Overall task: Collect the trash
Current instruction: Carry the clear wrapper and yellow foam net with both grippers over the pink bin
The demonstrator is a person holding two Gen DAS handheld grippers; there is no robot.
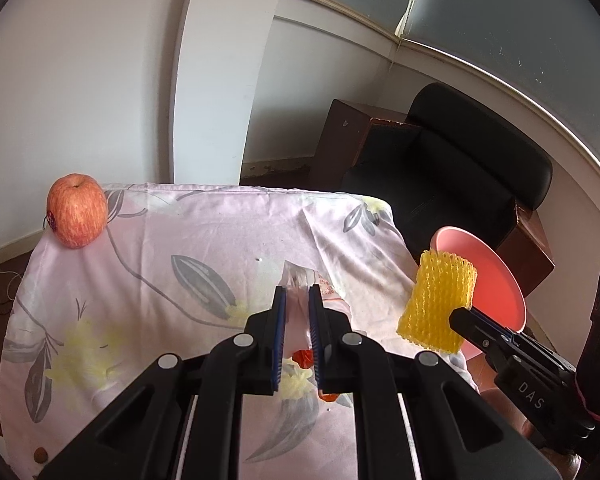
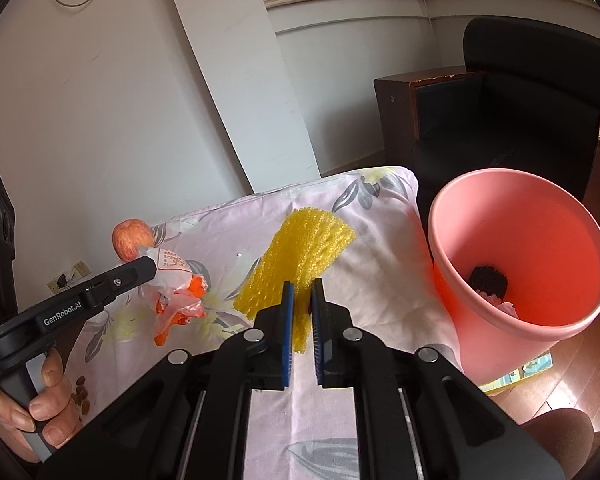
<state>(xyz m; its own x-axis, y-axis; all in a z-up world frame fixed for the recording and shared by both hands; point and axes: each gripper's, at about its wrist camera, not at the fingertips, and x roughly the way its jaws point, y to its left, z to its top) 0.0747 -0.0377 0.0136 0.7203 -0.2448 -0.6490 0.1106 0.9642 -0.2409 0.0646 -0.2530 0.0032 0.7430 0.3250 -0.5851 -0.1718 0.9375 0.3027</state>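
Note:
My left gripper (image 1: 298, 296) is shut on a clear plastic wrapper with orange print (image 1: 300, 280) and holds it above the flowered cloth; the wrapper also shows in the right wrist view (image 2: 176, 284). My right gripper (image 2: 302, 288) is shut on a yellow foam fruit net (image 2: 300, 256) and holds it above the cloth, left of the pink bin (image 2: 520, 264). The net (image 1: 438, 300) and the bin (image 1: 496, 280) also show at the right of the left wrist view. Something dark lies at the bin's bottom.
A red apple (image 1: 77, 210) stands at the far left corner of the cloth-covered table (image 1: 180, 240). A few small brown bits (image 2: 82, 394) lie near the table's near-left edge. A black chair (image 1: 460, 168) and a dark wooden cabinet (image 1: 340, 140) stand behind the table.

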